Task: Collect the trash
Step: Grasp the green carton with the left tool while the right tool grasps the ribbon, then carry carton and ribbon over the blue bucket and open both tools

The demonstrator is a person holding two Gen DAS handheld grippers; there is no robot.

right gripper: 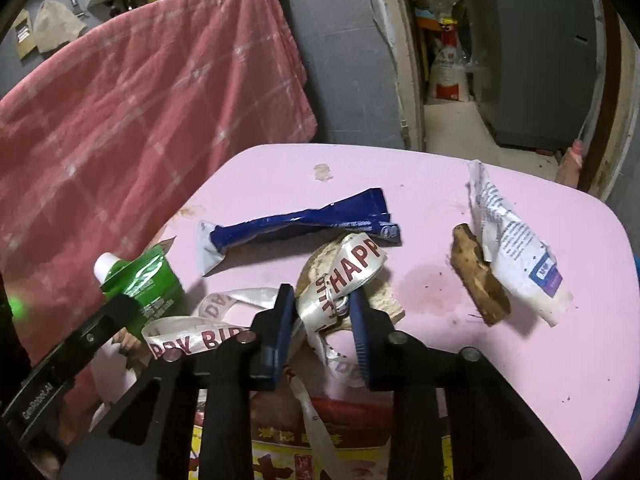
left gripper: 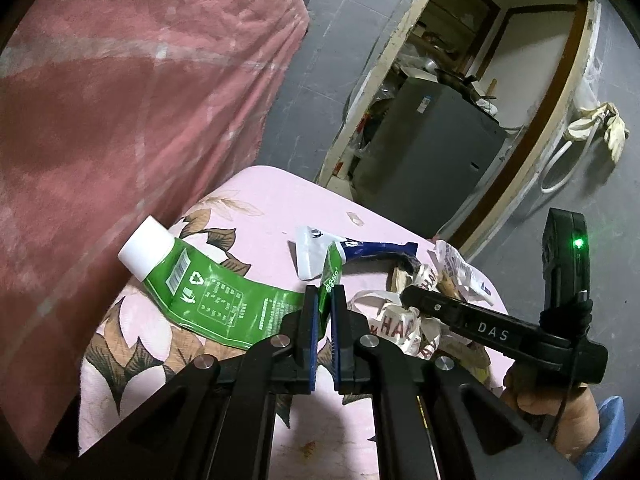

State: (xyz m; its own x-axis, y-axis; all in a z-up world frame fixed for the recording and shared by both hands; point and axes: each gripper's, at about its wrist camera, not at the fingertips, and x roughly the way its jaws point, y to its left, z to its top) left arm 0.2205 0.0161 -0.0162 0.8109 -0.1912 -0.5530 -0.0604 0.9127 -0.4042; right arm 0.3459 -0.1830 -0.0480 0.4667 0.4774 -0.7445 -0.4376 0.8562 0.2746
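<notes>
Left tool clamps green pouch near table edge; right tool pinches ribbon mid-table.

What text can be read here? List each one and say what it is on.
"HAPP", "BIR": white ribbon.
"DAS": side of the right gripper.
"GenRobot.AI": side of the left gripper; small, uncertain.
Green tube, blue wrapper, white packet: print too small.
</notes>
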